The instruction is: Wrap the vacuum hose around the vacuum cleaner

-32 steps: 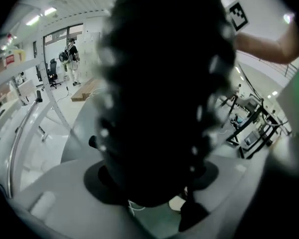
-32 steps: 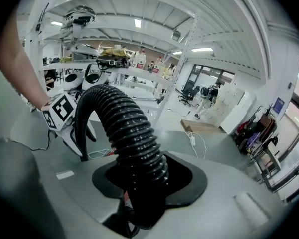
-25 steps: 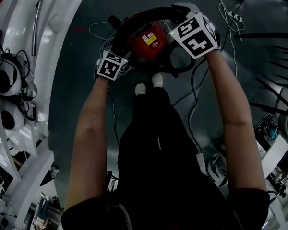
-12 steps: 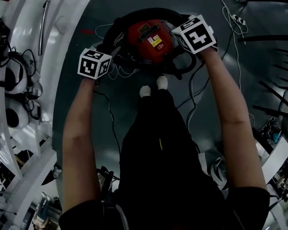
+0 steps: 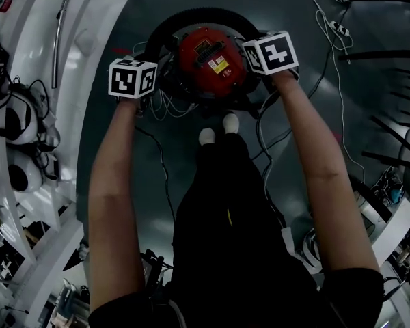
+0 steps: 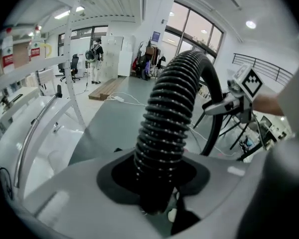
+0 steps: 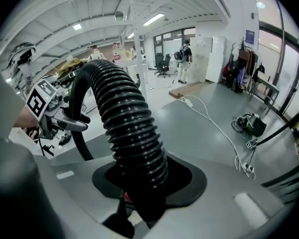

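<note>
- On the grey floor (image 5: 116,169), just past two white shoes (image 5: 217,127): a round red vacuum cleaner (image 5: 208,60) with a yellow sticker (image 5: 221,64) on top.
- Bending round the far side of the vacuum cleaner, from its left side over to its right side: a black bumpy hose (image 5: 198,12), close by the red body.
- Pinching the hose at the left end of that bend: the left tongs (image 6: 157,183), pressed onto the bumps from both sides.
- Pinching the same hose at the right end of the bend: the right tongs (image 7: 144,188), squeezed onto the bumps just as tight.
- Reaching out with two bare arms (image 5: 119,176), one on each side of the vacuum cleaner, both pairs of tongs pointing down.
- Just left of the vacuum cleaner: the left tongs and their black-and-white cube.
- Just over the right edge of the vacuum cleaner: the right tongs and their cube.
- In the left gripper view: hose going up from the tongs, then curling over to the right and down.
- In the right gripper view: hose going up from the tongs, then curling over to the left and down.
- Loose on the floor by the near left side of the vacuum cleaner: a bunch of thin white wires (image 5: 165,104).
- Far off on the right of the floor: a long white cable (image 5: 326,26).
</note>
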A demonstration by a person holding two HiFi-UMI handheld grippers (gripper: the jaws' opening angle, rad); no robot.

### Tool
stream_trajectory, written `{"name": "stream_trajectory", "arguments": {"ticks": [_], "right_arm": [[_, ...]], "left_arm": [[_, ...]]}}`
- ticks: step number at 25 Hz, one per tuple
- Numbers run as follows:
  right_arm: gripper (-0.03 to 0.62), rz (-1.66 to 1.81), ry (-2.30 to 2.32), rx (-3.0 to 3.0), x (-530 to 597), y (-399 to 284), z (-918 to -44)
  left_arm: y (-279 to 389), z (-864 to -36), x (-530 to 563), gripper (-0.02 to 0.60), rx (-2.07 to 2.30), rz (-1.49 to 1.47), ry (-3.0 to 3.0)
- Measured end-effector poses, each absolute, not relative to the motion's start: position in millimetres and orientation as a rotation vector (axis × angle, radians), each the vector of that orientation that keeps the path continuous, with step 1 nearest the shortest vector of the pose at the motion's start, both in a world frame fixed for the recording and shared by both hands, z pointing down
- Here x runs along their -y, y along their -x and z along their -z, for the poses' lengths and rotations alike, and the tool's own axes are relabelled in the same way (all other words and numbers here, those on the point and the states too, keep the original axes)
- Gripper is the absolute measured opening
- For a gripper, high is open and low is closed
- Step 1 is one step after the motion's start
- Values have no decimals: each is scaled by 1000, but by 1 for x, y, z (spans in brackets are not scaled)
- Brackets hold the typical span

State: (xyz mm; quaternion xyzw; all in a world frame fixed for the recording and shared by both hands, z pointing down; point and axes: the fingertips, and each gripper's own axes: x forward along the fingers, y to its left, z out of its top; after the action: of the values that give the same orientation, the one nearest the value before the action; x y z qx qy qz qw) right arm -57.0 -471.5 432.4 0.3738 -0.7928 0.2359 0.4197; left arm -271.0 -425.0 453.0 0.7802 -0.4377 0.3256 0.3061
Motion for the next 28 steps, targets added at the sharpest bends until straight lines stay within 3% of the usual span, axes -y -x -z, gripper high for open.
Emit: {"name": "stream_trajectory", "arguments": {"ticks": [28], "right_arm": [[162, -1415, -1046, 1770, 479, 24, -617]], "left_arm": [[234, -570, 544, 149, 1144, -1208, -1959]]}}
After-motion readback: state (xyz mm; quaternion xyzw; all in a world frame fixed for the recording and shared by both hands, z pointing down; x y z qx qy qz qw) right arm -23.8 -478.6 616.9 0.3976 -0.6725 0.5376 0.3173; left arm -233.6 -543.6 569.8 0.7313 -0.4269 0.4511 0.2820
